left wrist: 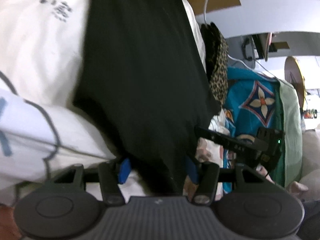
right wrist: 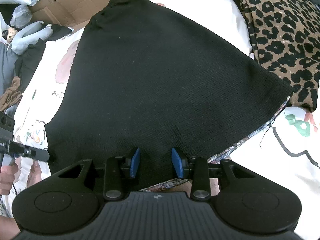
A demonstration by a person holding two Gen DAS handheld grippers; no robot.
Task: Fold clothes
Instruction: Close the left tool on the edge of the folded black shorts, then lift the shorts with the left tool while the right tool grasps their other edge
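Observation:
A black knit garment [right wrist: 160,80] lies spread on a white printed sheet [right wrist: 290,150], narrow at the far end and wide near me. Its near hem runs between the blue pads [right wrist: 135,163] of my right gripper [right wrist: 156,164], whose jaws stand apart. In the left wrist view the same black garment [left wrist: 140,70] fills the middle and passes between the widely spread pads [left wrist: 125,170] of my left gripper [left wrist: 158,170]. The left gripper's black body [right wrist: 24,152] shows at the garment's near left corner, with a hand [right wrist: 6,178] under it.
A leopard-print fabric [right wrist: 280,40] lies at the right beside the garment. Cardboard [right wrist: 90,0] stands at the far side, and a grey plush toy [right wrist: 26,36] with dark clothes lies at the left. A blue patterned cloth [left wrist: 256,100] and a pale green cloth [left wrist: 290,120] lie further off.

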